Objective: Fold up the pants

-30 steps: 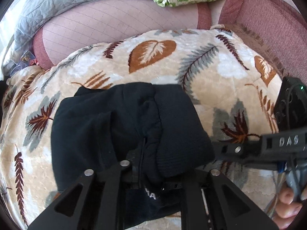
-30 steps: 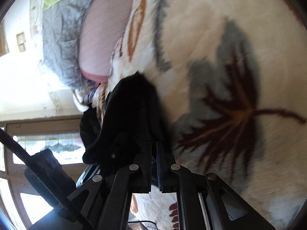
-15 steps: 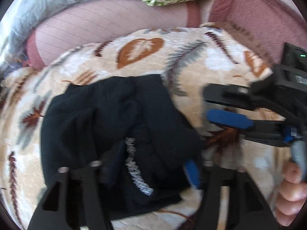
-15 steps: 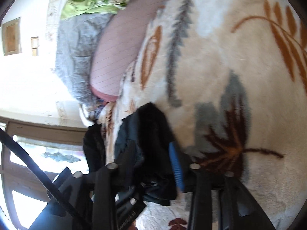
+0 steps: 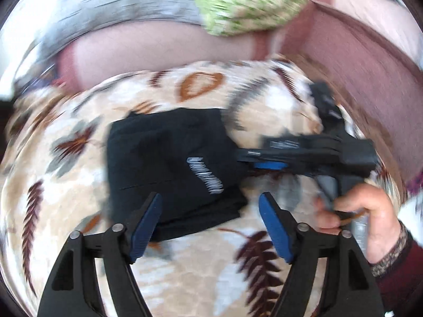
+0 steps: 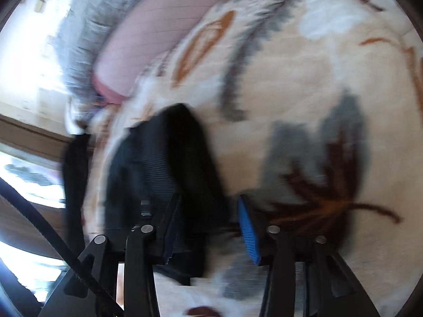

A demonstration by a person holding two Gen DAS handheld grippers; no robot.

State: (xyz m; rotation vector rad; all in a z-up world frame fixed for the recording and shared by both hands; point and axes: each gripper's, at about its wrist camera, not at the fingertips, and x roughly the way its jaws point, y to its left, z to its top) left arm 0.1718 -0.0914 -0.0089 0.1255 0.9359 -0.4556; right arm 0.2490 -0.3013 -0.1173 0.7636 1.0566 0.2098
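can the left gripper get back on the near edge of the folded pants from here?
Probably yes. The left gripper has its jaws opening, nothing between them, and the pants' near edge lies just ahead on the blanket. The right gripper sits off to the side.

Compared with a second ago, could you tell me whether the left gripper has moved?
Yes. The left gripper has drawn back from the folded black pants, toward the near edge of the leaf-patterned blanket; its jaws are opening, nothing between them.
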